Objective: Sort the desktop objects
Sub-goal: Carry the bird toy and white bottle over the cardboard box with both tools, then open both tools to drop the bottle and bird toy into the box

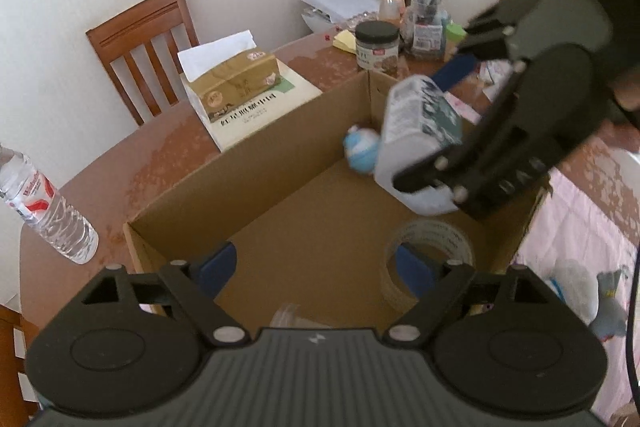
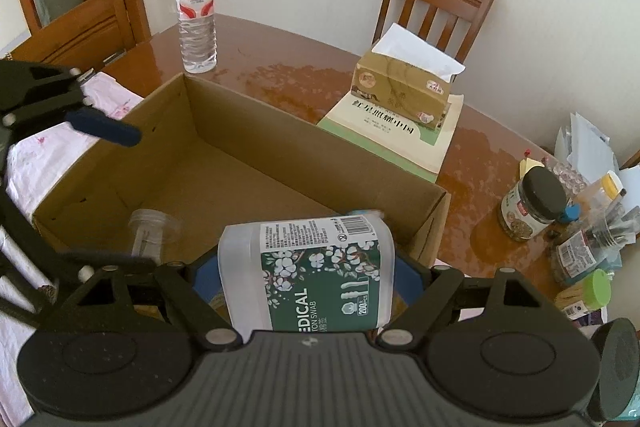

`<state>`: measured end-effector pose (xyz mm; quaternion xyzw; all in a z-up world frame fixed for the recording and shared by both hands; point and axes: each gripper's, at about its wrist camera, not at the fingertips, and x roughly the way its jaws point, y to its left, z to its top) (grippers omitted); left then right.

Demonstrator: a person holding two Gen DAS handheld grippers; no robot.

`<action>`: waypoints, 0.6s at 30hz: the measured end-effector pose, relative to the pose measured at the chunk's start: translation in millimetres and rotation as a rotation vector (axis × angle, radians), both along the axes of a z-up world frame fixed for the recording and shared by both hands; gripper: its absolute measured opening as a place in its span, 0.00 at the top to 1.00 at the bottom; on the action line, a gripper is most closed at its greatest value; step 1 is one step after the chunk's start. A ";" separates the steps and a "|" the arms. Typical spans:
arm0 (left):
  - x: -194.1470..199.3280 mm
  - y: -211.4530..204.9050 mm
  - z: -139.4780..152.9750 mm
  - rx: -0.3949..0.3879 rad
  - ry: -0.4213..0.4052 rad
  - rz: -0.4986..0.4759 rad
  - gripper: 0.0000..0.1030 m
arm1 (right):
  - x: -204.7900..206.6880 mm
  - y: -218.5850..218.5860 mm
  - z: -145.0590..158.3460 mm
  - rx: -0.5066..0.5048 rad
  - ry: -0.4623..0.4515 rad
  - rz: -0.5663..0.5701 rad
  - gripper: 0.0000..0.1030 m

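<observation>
An open cardboard box [image 1: 280, 147] stands on the brown table. My right gripper [image 1: 416, 131] is shut on a white and green cotton swab container [image 1: 420, 123] and holds it tilted over the box's far right corner. The right wrist view shows that container [image 2: 320, 267] clamped between the blue pads [image 2: 408, 279]. My left gripper [image 1: 316, 269] is open over the box's near end, nothing between its fingers. A clear tape roll [image 1: 430, 235] lies on the box floor by its right finger. A blue and white round toy [image 1: 362, 149] and a clear plastic cup [image 2: 150, 231] also lie inside.
A water bottle [image 2: 197, 15] stands left of the box. A tissue box [image 2: 404, 83] rests on a book [image 2: 400, 135] behind it. Jars [image 2: 532, 203] and papers crowd the far right. Pink cloth [image 1: 580, 227] covers the table's near side. Wooden chairs [image 1: 144, 43] ring the table.
</observation>
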<state>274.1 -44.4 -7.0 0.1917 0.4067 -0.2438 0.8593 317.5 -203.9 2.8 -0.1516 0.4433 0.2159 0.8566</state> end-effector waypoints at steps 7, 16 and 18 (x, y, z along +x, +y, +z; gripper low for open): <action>-6.9 7.4 -0.6 -0.005 0.013 0.004 0.15 | 17.6 8.1 -5.3 0.002 0.018 -0.016 0.15; -12.2 19.3 0.0 -0.006 0.023 0.029 0.14 | 24.1 24.6 -6.1 0.011 0.016 0.004 0.09; -13.0 21.3 -0.2 -0.006 0.026 0.034 0.14 | 22.2 25.9 -5.9 0.009 0.015 0.014 0.09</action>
